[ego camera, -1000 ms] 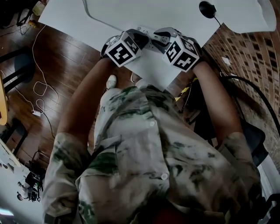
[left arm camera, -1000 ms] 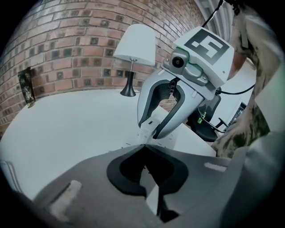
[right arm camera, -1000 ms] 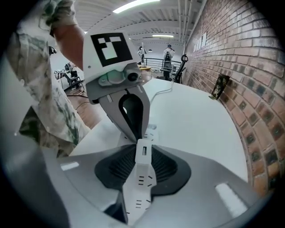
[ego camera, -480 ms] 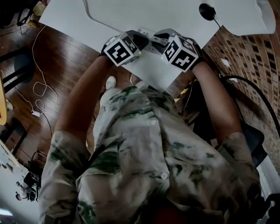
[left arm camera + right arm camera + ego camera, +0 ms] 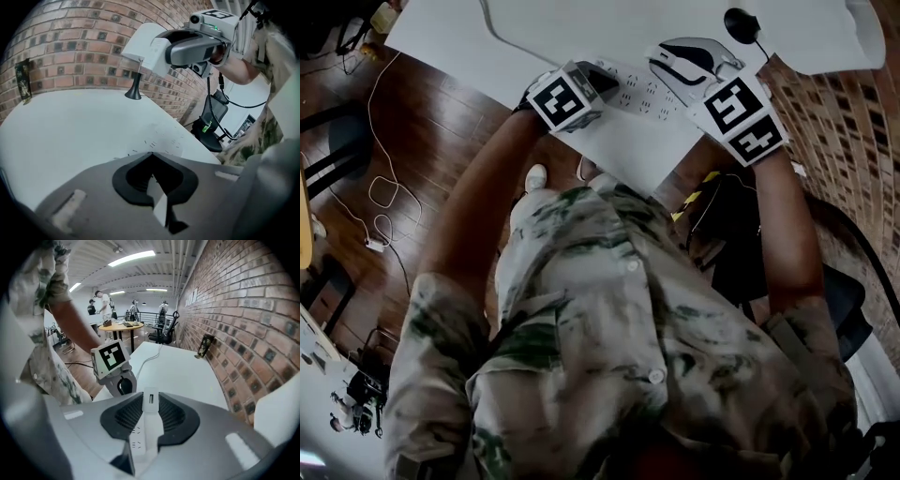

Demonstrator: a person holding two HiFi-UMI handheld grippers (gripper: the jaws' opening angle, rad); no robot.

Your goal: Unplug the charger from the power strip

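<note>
The white power strip (image 5: pixel 652 97) lies near the front edge of the white table (image 5: pixel 581 28). My left gripper (image 5: pixel 605 80) stays low at its left end. Its jaws are closed, with a white sliver of the strip (image 5: pixel 159 206) between them. My right gripper (image 5: pixel 670 64) hangs above the strip, shut on the white charger (image 5: pixel 150 413), whose USB port faces outward. The strip's sockets (image 5: pixel 133 439) show below it. In the left gripper view the right gripper (image 5: pixel 164 49) floats high, carrying the charger (image 5: pixel 143 49). The left gripper (image 5: pixel 123 386) also shows in the right gripper view.
A black round-based stand (image 5: pixel 742 21) sits at the table's far right by the brick wall (image 5: pixel 243 310). A white cable (image 5: pixel 502 37) runs across the table. An office chair (image 5: pixel 211 126) stands off the table's end. Loose cords (image 5: pixel 384 187) lie on the wooden floor.
My right gripper has risen up and to the right, off the power strip, with the charger in its jaws. The left gripper has stayed on the strip.
</note>
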